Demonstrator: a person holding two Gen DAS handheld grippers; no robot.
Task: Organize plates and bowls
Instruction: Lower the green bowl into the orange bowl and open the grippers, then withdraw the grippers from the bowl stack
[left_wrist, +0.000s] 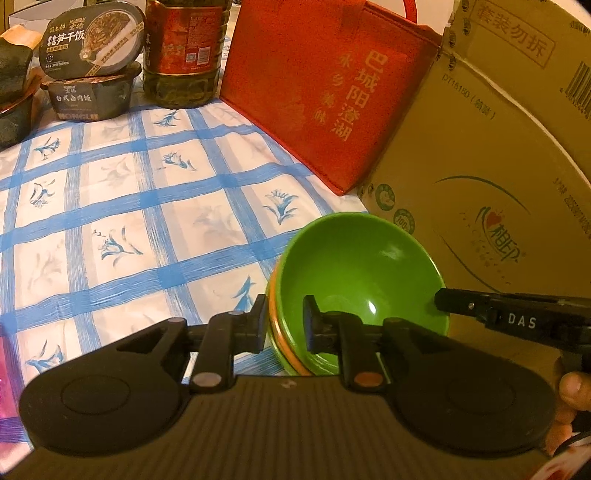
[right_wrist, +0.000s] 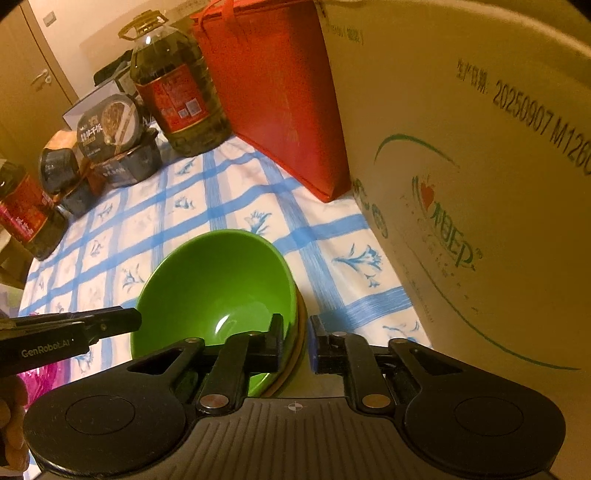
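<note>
Black jaws of the left gripper (left_wrist: 284, 325) straddle the near-left rim of a stack of bowls, one finger outside and one inside, with a visible gap beside the rim, so whether the pads press on it cannot be told. The right gripper (right_wrist: 297, 345) straddles the opposite rim in the same way, its jaws drawn in close on the wall and gripping it.

Uppermost in the stack is a green bowl (left_wrist: 358, 280), glossy, with a bright highlight low in its hollow. An orange bowl (left_wrist: 275, 325) is nested under it, only its rim showing as a thin band. The stack sits on a tablecloth (left_wrist: 122, 206) of white with a blue check and blue flower sprigs, near a big cardboard box (left_wrist: 480, 192) printed in green. Just beside the box leans a red fabric bag (left_wrist: 314, 103) with gold lettering.

Farther back on the cloth stands a large oil jug (right_wrist: 177, 96) with a red label, and next to it two stacked instant rice tubs (left_wrist: 94, 62), the upper one tilted. A smaller red-labelled bottle (right_wrist: 26, 218) stands at the cloth's left edge. Behind them, a wooden door (right_wrist: 33, 66) closes the room.
</note>
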